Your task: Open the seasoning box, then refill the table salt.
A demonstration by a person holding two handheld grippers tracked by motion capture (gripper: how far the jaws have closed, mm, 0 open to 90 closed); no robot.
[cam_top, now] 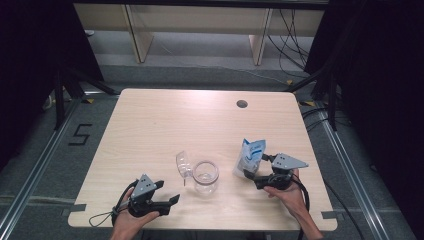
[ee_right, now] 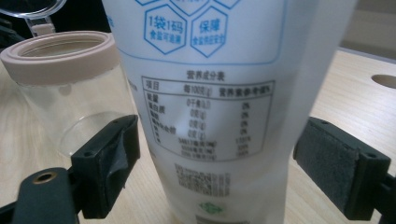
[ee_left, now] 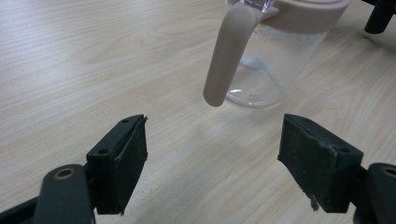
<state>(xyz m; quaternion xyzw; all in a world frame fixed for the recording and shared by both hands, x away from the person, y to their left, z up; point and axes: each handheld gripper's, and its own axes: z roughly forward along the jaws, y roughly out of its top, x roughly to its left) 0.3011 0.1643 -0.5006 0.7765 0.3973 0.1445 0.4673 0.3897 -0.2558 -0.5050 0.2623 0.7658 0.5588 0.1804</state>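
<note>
A clear jar (cam_top: 205, 176) with a pinkish rim stands at the front middle of the table, its transparent lid (cam_top: 184, 164) flipped open to the left. In the left gripper view the jar (ee_left: 275, 65) is just ahead, a pinkish strap (ee_left: 228, 56) hanging down its side. My left gripper (cam_top: 170, 204) rests open near the front edge, left of the jar, with nothing between its fingers (ee_left: 122, 163). A white pouch with blue print (cam_top: 248, 157) stands upright right of the jar. My right gripper (cam_top: 257, 168) is open with the pouch (ee_right: 219, 107) between its jaws, the pads close beside it.
The light wooden table (cam_top: 150, 125) has a round cable hole (cam_top: 242, 104) at the back right. Wooden furniture legs and loose cables lie on the floor beyond the far edge. Dark curtains flank both sides.
</note>
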